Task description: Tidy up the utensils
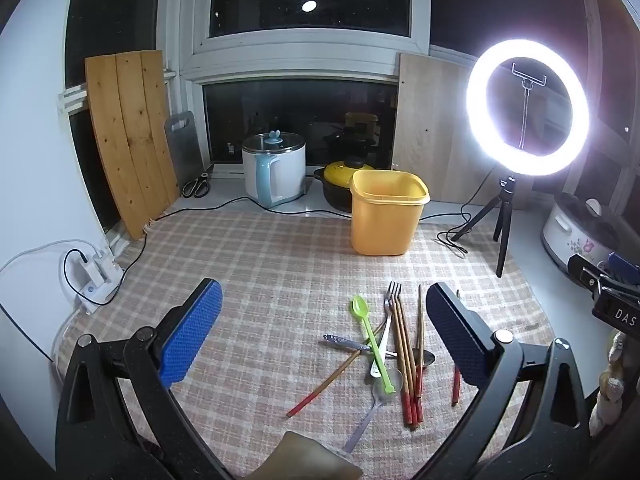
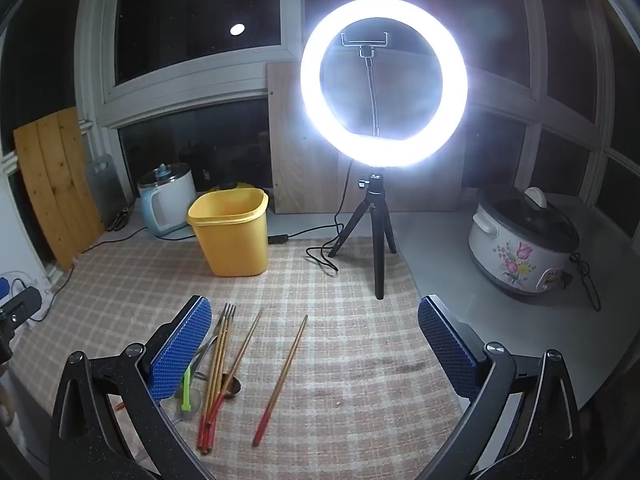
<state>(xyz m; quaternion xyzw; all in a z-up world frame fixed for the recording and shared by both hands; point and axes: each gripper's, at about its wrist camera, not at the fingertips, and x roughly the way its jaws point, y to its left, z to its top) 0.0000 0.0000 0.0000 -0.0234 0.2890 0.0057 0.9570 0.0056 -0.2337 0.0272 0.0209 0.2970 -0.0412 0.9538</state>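
Spread wide and holding nothing, the blue-padded fingers [image 1: 192, 332] of the left gripper [image 1: 324, 336] are seen above the checked tablecloth [image 1: 256, 264]; the right gripper [image 2: 314, 352] is likewise fully parted and empty. A yellow plastic bin [image 1: 384, 220] is stood upright at the far edge of the cloth; no utensil is seen above its rim, and its bottom is hidden. Behind it a yellow-lidded black pot [image 1: 340, 184] and a white electric pot [image 1: 274, 170] with a glass lid are kept closed. A pile of utensils [image 1: 384, 352] is found between the left fingers, nearer the right-hand one: a green plastic spoon [image 1: 370, 338], a metal fork [image 1: 390, 300] and red-tipped chopsticks [image 1: 408, 360], crossed over one another. One chopstick [image 2: 282, 380] is laid apart between the right gripper's fingers.
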